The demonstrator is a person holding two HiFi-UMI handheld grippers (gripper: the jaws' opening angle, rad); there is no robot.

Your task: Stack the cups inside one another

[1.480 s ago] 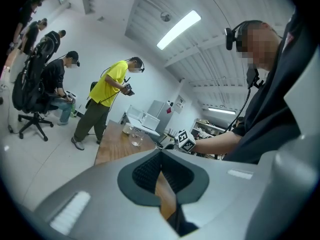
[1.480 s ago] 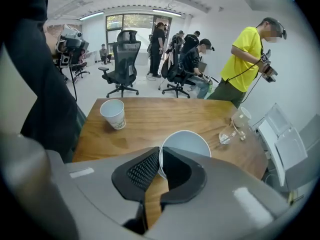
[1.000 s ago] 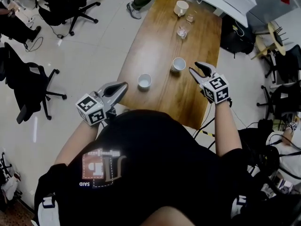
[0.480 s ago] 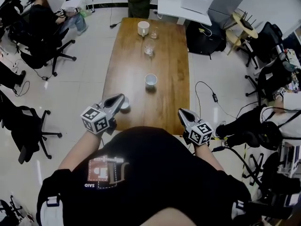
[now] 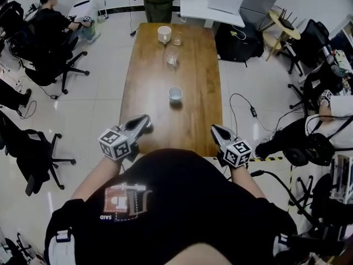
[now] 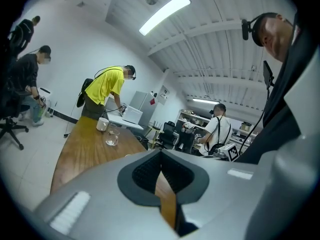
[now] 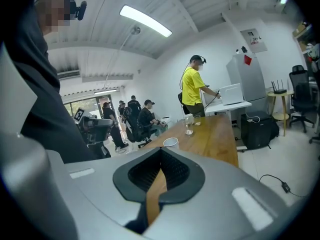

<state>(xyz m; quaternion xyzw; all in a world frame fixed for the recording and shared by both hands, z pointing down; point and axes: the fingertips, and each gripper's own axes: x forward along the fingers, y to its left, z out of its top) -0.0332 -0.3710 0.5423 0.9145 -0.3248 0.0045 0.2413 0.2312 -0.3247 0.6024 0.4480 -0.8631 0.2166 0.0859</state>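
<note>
Both tools at the near end of the desk (image 5: 194, 117), one at each corner.

Left tool (image 5: 145, 120): jaws brought together, nothing between them, only a sliver of desk wood showing through the pads. It points up the desk's length.

Right tool (image 5: 214, 128): jaws likewise pressed together, empty, angled slightly downward over the desk's near right edge.

White cup (image 5: 175, 94): upright on the desk, ahead of both tools and roughly between their lines, apart from each. In the right gripper view it sits just beyond the tool's tip, a little to the left.

Farther ahead, near the desk's far end: a clear glass (image 5: 171, 59), then a white mug (image 5: 164, 33) with a second glass (image 5: 177, 38) just beside it.
</note>
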